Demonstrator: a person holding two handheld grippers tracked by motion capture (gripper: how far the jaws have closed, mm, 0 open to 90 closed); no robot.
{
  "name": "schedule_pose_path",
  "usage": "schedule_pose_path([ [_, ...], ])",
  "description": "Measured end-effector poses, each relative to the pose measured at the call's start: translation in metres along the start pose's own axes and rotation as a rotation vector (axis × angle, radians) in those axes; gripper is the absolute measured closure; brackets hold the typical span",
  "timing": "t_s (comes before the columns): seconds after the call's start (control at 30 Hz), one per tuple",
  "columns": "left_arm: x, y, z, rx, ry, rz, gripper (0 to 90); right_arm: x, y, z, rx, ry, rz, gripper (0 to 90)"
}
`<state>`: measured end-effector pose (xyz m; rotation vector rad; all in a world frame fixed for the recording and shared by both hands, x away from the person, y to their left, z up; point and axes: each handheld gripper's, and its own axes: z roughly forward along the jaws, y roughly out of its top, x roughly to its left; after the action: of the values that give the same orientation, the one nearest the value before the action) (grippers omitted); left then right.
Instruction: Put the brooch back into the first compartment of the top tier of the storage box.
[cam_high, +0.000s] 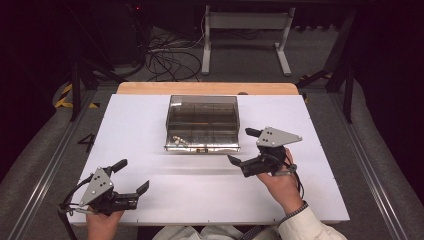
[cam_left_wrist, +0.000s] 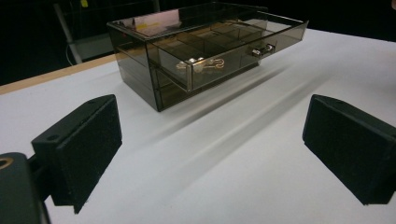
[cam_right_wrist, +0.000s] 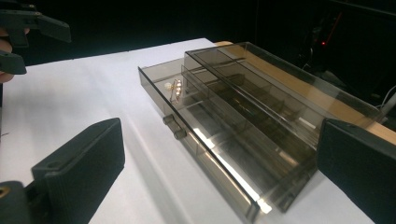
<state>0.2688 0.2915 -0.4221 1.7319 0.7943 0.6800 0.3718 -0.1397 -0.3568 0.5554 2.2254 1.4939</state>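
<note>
- Your right gripper (cam_high: 239, 166) has its fingers spread on nothing, just in front of the smoky drawer box (cam_high: 202, 123) mid-desk (cam_high: 150, 115).
- Its drawer (cam_right_wrist: 205, 154) stands pulled out, holding a pearl clip (cam_left_wrist: 200, 65).
- Your left gripper (cam_high: 140, 192) rests well apart, fingers spread.

Smoky clear drawer box (cam_high: 202, 123), drawer (cam_right_wrist: 205, 149) open, mid-table

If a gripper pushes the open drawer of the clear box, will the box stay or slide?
The box looks like thin smoky plastic, nearly empty, so probably light; it may slide on the smooth white table. The drawer looks rigid and glossy, likely slippery. The small jewelry inside may shift.
</note>
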Motion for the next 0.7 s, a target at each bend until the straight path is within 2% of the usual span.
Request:
schedule_pose_path([
  [0.13, 0.0, 0.0, 0.0, 0.001, -0.002, 0.003, 5.5, -0.002, -0.011, -0.01, -0.003, -0.007, 0.009, 1.9],
  [0.3, -0.001, 0.001, -0.001, -0.002, -0.002, 0.006, 5.5, -0.002, -0.029, -0.016, 0.02, -0.016, 0.025, 1.3],
  [0.7, -0.001, 0.0, 0.0, 0.001, -0.005, 0.006, 5.5, -0.008, -0.066, -0.031, 0.023, -0.034, 0.093, 1.0],
])
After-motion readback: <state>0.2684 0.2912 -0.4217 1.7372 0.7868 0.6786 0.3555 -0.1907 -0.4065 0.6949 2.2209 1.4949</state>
